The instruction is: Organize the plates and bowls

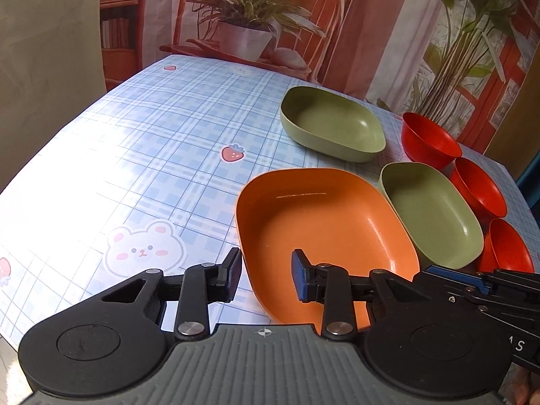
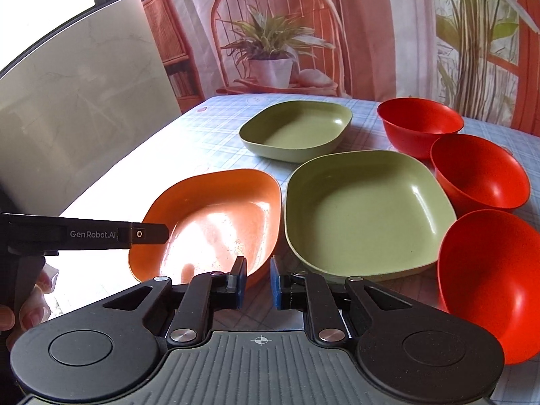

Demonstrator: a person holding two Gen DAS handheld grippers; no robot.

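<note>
The orange plate (image 1: pixel 324 236) lay on the bench (image 1: pixel 135 155) directly ahead of the left hand-held gripper (image 1: pixel 266 275), whose jaws stood wide apart and straddled the plate's near-left rim: the left finger outside the wall, the right finger over the plate's inside. Whether either pad touched the rim could not be told; nothing was clamped. In the right wrist view the same orange plate (image 2: pixel 216 222) sat just ahead and to the left of the right hand-held gripper (image 2: pixel 258 283), whose blue-padded jaws were open only a narrow way and held nothing, poised at the gap between that plate and the near green plate (image 2: pixel 368 216).

That near green plate (image 1: pixel 432 212) lay just right of the orange one, their rims very close or touching. A far green plate (image 2: pixel 297 128) rested farther ahead, apart from both.

To the right of the right hand-held gripper three red bowls ran in a row from near to far: the near bowl (image 2: pixel 489 283), the middle bowl (image 2: pixel 479 172) and the far bowl (image 2: pixel 418 126), each just beside the next and tilted on its side towards the plates.

The bench wore a blue checked cloth (image 1: pixel 152 128) printed with strawberries and a bear. Behind it hung a printed backdrop (image 2: pixel 276 40) showing a chair and potted plant.
</note>
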